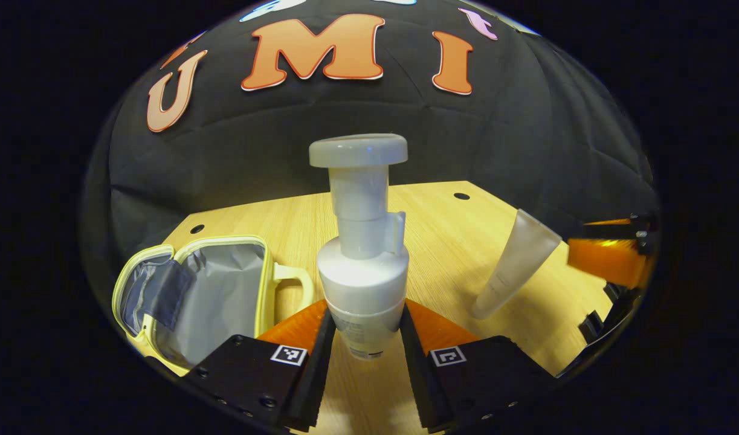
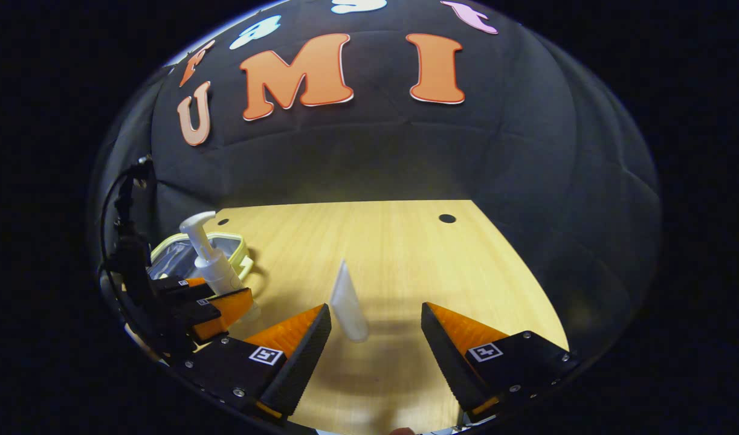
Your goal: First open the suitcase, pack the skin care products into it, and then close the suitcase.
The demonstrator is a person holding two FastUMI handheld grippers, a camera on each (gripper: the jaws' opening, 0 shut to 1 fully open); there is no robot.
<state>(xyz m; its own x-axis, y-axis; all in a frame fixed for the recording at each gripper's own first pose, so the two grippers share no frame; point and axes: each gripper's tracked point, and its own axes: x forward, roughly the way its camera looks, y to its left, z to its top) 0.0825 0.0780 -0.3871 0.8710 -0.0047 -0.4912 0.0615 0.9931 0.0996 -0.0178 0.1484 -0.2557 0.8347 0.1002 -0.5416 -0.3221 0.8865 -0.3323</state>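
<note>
1. The wooden surface (image 2: 393, 254) carries everything; it looks smooth, so light bottles could slide or topple on it if nudged.
2. The suitcase (image 1: 194, 290), a small pale-yellow case with a grey fabric lining, lies open at the left of the left gripper view, its handle facing the pump bottle. The soft lining should cushion items, and its walls look stiff enough to hold their shape.
3. The pump bottle (image 1: 362, 272), white and rigid with a wide flat pump head, stands upright between the jaws of the left gripper (image 1: 362, 338), just beside the suitcase. The jaws press its lower body from both sides. Judged from its shape, it is top-heavy and its plastic slick, so a hold low on the wide body, as here, suits it better than the narrow neck.
4. The tube (image 2: 348, 302), frosted and tapered, stands cap-down on the surface, well apart from the suitcase. It is probably light, squeezable and easy to tip; the firmer lower part near the cap seems the best place to grip.
5. The right gripper (image 2: 375, 329) has its jaws spread wide, empty, with the tube just ahead between them.
</note>
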